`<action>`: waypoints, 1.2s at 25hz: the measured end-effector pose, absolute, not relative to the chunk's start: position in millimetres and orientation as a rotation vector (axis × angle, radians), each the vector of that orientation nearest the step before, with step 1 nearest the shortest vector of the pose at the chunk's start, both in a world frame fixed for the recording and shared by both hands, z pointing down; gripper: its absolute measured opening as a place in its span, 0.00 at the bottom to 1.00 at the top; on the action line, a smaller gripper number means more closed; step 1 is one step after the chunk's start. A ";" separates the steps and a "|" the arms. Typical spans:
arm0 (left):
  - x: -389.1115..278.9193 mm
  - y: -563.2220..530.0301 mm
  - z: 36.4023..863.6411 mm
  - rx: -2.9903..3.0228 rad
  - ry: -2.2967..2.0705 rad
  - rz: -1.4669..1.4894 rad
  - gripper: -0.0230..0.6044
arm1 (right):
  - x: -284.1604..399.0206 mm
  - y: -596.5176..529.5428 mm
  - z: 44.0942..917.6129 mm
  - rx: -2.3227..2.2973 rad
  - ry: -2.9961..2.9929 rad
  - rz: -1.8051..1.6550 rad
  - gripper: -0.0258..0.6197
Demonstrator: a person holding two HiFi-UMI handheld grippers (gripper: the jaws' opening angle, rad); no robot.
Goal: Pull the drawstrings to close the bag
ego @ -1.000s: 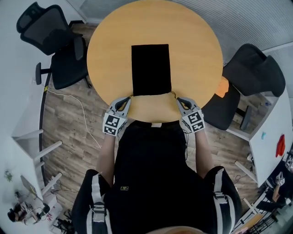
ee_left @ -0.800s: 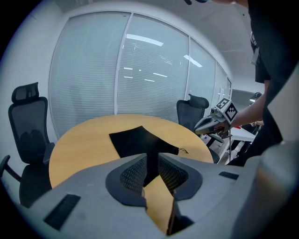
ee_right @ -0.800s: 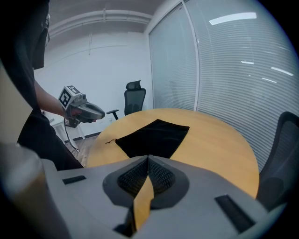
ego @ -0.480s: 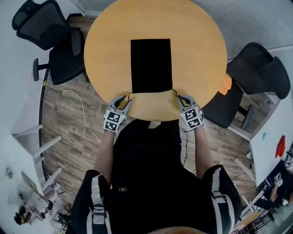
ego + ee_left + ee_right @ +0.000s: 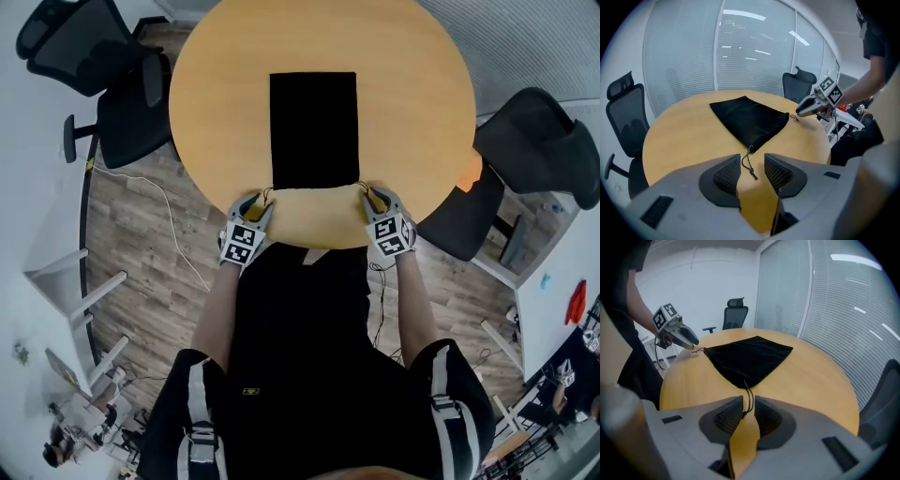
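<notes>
The left claw (image 5: 752, 159) and right claw (image 5: 748, 399) are moulded grey, with black cross-hatched pads (image 5: 727, 175); black-and-white square markers are borne on each cube (image 5: 241, 244). Ahead of them, plain black is seen on the bag (image 5: 314, 129) and its drawstring (image 5: 753, 175). The surface (image 5: 403, 84) is finished in pale honey wood.

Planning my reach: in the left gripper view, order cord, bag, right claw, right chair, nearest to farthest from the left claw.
1. Cord, between its jaws, just opened.
2. Bag, just ahead.
3. Right claw, at bag's corner.
4. Right chair, behind it.
</notes>
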State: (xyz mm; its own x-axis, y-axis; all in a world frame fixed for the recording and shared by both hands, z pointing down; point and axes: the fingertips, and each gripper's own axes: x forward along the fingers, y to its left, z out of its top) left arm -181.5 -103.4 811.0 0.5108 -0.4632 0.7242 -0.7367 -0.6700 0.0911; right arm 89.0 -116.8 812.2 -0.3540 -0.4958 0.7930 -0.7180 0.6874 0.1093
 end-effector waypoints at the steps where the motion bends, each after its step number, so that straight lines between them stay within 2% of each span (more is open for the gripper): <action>1: -182.5 -105.3 814.3 2.370 -1.003 0.987 0.28 | 88.6 -118.9 814.2 0.942 -2.015 0.305 0.24; 7: -186.7 -114.4 836.5 2.391 -1.027 1.164 0.28 | 81.4 -122.7 827.6 0.961 -1.950 0.238 0.25; 15: -179.9 -124.2 842.1 2.385 -1.019 1.129 0.27 | 79.9 -125.2 834.9 1.003 -1.919 0.261 0.24; 18: -180.4 -125.4 846.2 2.349 -1.016 1.105 0.20 | 81.7 -128.5 836.3 1.015 -1.908 0.267 0.24; 23: -177.1 -125.4 846.9 2.340 -1.007 1.077 0.17 | 82.9 -129.1 837.3 1.020 -1.902 0.284 0.23; 26: -173.1 -123.4 847.5 2.356 -0.974 1.081 0.14 | 79.5 -126.4 840.0 1.010 -1.910 0.311 0.14; 30: -168.7 -121.2 847.3 2.373 -0.946 1.100 0.07 | 79.8 -127.2 840.8 1.040 -1.897 0.363 0.13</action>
